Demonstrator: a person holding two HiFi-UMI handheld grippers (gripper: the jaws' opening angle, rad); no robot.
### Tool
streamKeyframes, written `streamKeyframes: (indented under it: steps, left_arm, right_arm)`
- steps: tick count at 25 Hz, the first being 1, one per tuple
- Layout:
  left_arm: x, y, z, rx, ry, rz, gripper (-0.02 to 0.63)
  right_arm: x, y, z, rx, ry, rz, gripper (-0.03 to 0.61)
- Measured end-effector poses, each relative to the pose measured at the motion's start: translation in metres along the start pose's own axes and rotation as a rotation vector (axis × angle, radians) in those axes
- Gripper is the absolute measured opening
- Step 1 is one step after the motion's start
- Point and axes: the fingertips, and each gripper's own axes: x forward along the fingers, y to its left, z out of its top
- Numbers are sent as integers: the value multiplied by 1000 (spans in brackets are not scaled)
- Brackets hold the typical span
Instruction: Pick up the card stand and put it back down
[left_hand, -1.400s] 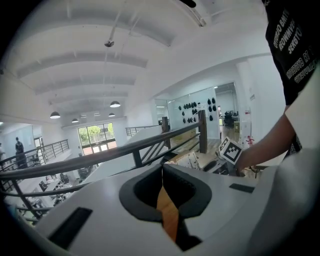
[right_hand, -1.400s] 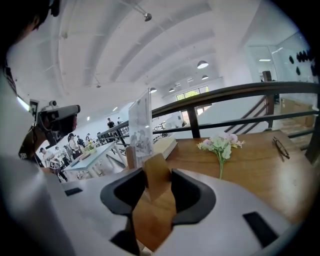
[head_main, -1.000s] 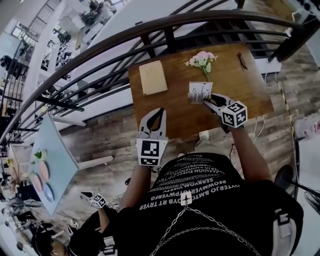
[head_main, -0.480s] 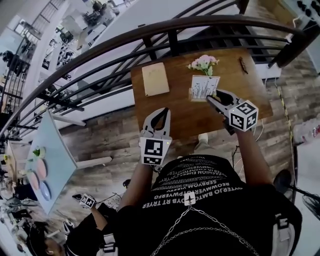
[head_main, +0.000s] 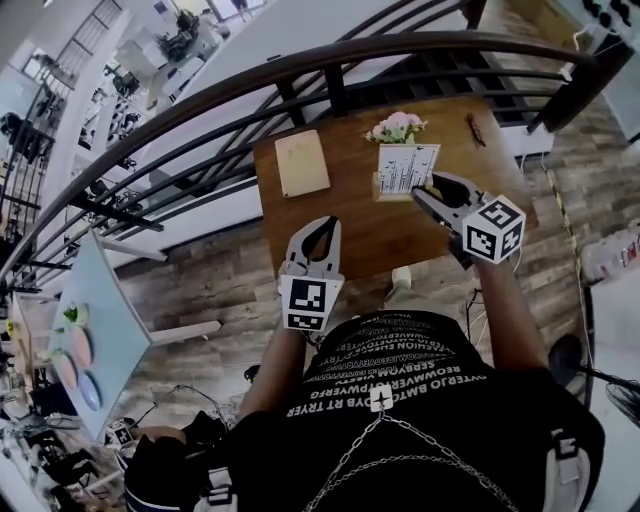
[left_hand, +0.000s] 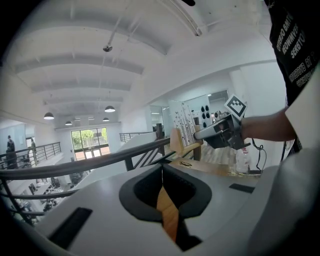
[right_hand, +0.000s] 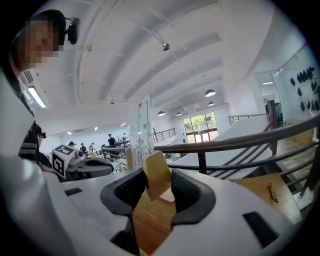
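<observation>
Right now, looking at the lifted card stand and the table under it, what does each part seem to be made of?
Card stand base: pale wood, judging by its tan, matte faces.
Its card: a thin stiff sheet, white with black print. It seems see-through in the right gripper view, so perhaps acrylic.
Table: brown wood or veneer, with visible grain and low sheen.

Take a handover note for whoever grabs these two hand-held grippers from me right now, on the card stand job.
Right hand-held gripper: shut on the wooden base of the card stand, which hangs clear of the table.
Left hand-held gripper: shut, empty, at the table's near edge.
Done: stand picked up.
Left: set it back upright on the table, open the jaws, back off.
</observation>
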Motion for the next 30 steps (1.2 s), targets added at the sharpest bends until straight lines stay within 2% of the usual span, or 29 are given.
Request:
streamKeyframes:
  steps: [11, 22, 30]
  left_arm:
    - [7, -23, 9, -3, -5, -16, 29]
    - [27, -9, -4, -19, 22, 2, 29]
    - [47, -1, 6, 5, 37, 15, 29]
  right_arm:
    - [-34, -1, 33, -23, -47, 7, 172]
    - [-6, -23, 23, -45, -35, 6, 173]
    - [16, -55, -5, 7, 7, -3, 172]
